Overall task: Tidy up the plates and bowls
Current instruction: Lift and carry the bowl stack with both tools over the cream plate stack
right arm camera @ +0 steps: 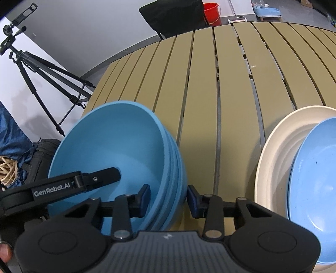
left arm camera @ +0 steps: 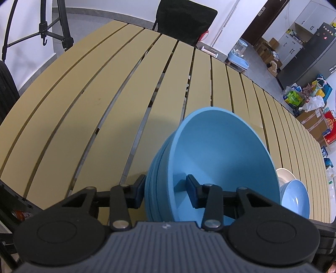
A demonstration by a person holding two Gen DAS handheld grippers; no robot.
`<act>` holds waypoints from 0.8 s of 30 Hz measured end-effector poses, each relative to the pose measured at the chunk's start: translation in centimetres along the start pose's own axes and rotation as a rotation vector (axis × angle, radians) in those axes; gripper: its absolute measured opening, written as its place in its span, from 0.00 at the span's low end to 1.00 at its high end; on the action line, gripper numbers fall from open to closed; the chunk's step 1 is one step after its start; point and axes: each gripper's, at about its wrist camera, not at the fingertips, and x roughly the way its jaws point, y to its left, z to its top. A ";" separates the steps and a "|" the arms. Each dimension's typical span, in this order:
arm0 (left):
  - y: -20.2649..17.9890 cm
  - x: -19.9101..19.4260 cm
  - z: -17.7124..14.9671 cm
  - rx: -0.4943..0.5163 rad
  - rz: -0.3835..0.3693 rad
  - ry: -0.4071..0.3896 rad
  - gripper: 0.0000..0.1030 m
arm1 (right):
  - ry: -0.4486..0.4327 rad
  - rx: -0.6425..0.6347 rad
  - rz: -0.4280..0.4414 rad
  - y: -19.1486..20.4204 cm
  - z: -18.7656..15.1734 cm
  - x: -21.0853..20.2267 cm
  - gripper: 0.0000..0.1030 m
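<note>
Nearest us, the left tongs (left arm camera: 166, 192) straddle the left side of the stack of blue bowls (left arm camera: 210, 168), one finger outside the wall and one inside the top bowl, closed onto the rims. The right tongs (right arm camera: 169, 198) pinch the opposite side of the same stack in the same way (their outer pad sits just beside the outermost bowl, so we cannot tell how firmly it bites). The stack stands near the front edge of the slatted surface (left arm camera: 105, 94). To its right a light blue plate (right arm camera: 315, 189) lies on a cream plate (right arm camera: 271, 159). Farther off the slats are bare up to a black chair (left arm camera: 184, 19). We judge the risk to be uneven lifting: nested bowls could shear apart, or the lower ones drop out.
</note>
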 end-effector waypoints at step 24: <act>-1.7 -2.3 -0.5 0.023 0.000 -0.042 0.40 | -0.052 -0.015 0.007 0.0 -0.8 -2.7 0.35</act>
